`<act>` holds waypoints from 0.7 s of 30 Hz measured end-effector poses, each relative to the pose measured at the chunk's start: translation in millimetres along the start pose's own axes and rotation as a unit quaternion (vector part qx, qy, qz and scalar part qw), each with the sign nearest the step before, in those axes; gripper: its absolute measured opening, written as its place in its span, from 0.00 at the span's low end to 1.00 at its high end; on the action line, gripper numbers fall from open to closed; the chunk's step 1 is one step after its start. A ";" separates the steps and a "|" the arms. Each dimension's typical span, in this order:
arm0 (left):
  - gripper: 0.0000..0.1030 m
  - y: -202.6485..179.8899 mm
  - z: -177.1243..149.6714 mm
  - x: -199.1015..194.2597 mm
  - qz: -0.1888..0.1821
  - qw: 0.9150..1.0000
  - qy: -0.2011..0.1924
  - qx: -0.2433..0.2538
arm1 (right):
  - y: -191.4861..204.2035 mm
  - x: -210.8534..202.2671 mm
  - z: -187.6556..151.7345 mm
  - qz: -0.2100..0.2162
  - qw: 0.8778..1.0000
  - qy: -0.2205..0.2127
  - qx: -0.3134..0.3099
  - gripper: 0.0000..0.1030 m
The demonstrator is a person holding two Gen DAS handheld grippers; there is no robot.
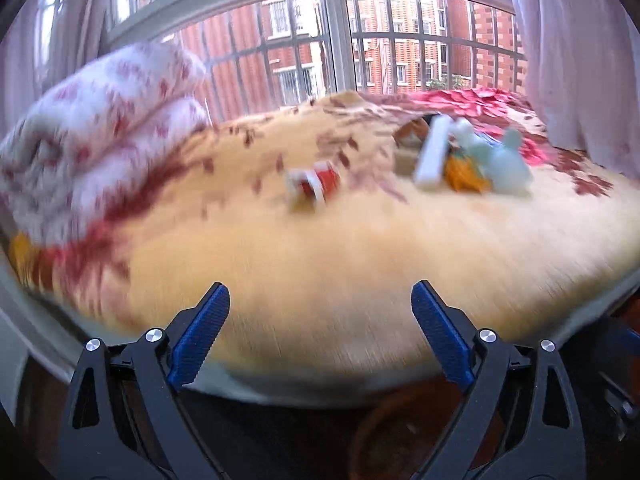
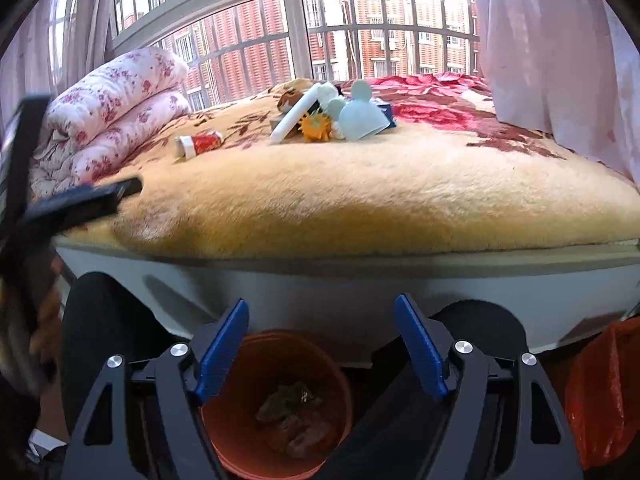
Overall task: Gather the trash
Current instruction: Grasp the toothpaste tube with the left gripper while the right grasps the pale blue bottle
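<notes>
A red and white crumpled wrapper [image 1: 314, 184] lies on the tan fleece bed; it also shows in the right wrist view [image 2: 199, 143]. My left gripper [image 1: 320, 300] is open and empty over the bed's near edge, short of the wrapper; its view is blurred. My right gripper [image 2: 321, 312] is open and empty, held above an orange bin [image 2: 244, 452] on the floor, which holds some brownish trash [image 2: 294, 416]. The left gripper also shows as a dark blurred shape at the left of the right wrist view [image 2: 76, 202].
A pile of items [image 2: 332, 114] with a white stick, orange toy and pale blue mouse-eared object sits further back on the bed. A folded floral quilt [image 2: 116, 104] lies at left. An orange plastic bag [image 2: 608, 392] is on the floor at right. Window and curtains stand behind.
</notes>
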State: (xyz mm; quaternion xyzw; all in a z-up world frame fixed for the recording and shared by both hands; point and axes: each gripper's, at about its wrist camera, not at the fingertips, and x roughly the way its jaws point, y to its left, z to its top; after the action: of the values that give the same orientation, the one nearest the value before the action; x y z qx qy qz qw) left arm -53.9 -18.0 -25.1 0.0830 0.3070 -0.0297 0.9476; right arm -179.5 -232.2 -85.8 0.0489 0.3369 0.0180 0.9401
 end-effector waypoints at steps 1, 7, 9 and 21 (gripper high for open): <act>0.87 3.2 15.4 14.6 0.005 1.000 0.000 0.012 | -0.9 0.4 2.0 -0.001 1.000 -0.002 0.001 0.75; 0.88 20.2 84.8 99.2 -0.020 0.998 0.046 0.038 | -7.2 6.1 10.0 -0.006 1.000 -0.003 0.006 0.75; 0.88 18.8 97.5 119.6 -0.005 0.997 0.055 0.045 | -10.0 9.3 11.7 -0.005 1.000 0.000 0.009 0.75; 0.18 -12.8 82.6 167.7 0.028 0.992 0.101 0.071 | -19.6 11.7 28.8 -0.012 1.000 -0.012 0.012 0.75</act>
State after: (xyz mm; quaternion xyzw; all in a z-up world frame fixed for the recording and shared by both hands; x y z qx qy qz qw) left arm 128.2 -46.0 -59.4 0.1611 0.3956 -0.0162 0.9041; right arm -152.1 -253.2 -73.1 0.0560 0.3264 0.0026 0.9436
